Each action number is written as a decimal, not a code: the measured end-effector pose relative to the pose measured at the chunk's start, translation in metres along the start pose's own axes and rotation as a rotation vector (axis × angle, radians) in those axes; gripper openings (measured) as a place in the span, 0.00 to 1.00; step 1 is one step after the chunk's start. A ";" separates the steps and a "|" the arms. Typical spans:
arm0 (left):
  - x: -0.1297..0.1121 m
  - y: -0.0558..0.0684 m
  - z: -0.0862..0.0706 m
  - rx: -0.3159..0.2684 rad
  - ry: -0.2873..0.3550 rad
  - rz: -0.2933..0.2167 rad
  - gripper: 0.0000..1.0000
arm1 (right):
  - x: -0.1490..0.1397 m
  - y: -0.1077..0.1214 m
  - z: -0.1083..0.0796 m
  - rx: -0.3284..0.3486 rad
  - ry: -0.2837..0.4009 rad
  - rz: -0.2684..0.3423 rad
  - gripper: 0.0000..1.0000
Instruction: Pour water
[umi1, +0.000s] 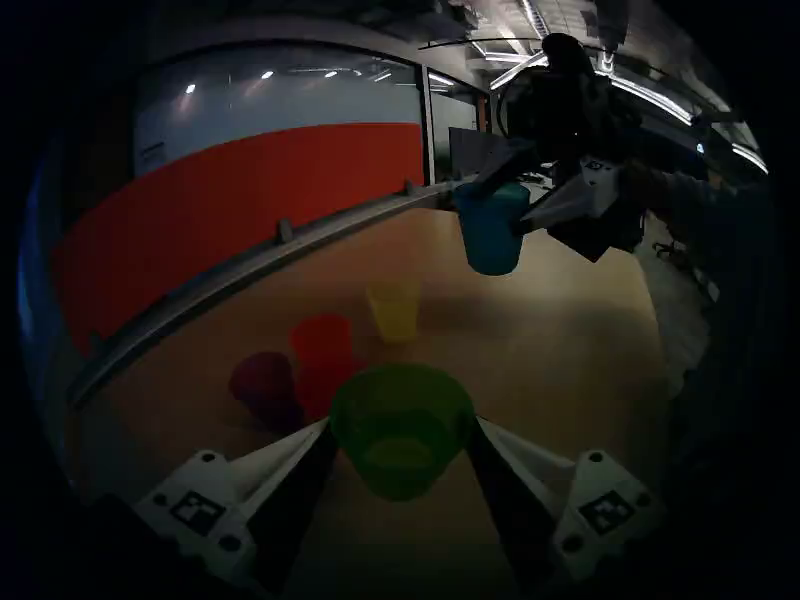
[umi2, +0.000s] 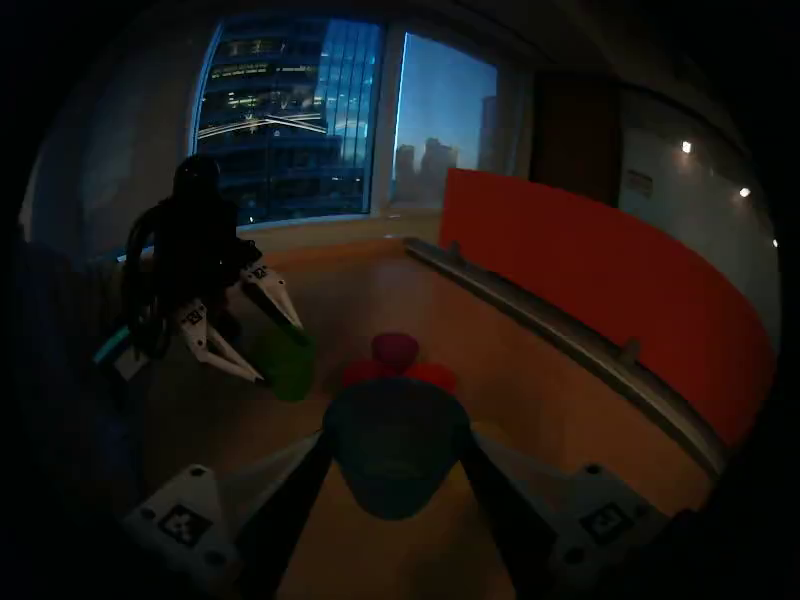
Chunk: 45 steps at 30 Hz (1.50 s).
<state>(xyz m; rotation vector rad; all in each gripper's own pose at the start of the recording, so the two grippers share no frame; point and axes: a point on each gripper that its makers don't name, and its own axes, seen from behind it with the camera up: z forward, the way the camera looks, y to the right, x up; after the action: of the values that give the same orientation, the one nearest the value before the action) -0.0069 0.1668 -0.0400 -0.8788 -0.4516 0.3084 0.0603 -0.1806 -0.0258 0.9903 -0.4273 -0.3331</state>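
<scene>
Two grippers pinch cups aloft: left gripper (umi1: 400, 432) a green cup (umi1: 401, 455), right gripper (umi2: 396, 440) a blue cup (umi2: 397, 480), over the open table (umi1: 560, 340) beside its rail (umi1: 250, 262).

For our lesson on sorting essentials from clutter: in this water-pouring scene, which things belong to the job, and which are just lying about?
In the job:
- green cup, held in the left gripper
- blue cup, held in the right gripper

Lying about, it seems:
- yellow cup
- red cup
- purple cup

All three stand on the table.
</scene>
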 end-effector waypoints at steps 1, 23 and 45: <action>-0.003 0.000 0.001 -0.002 -0.011 0.004 0.86 | -0.003 0.000 0.002 0.001 -0.006 0.000 0.93; -0.047 0.005 0.023 -0.073 -0.154 -0.006 0.86 | -0.052 0.002 0.029 0.023 -0.102 -0.012 0.94; -0.060 0.006 0.037 -0.095 -0.162 -0.022 0.87 | -0.068 0.001 0.041 0.031 -0.128 0.002 0.95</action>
<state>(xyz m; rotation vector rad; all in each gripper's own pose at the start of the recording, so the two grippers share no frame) -0.0773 0.1684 -0.0393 -0.9442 -0.6300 0.3420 -0.0191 -0.1785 -0.0183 1.0023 -0.5513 -0.3905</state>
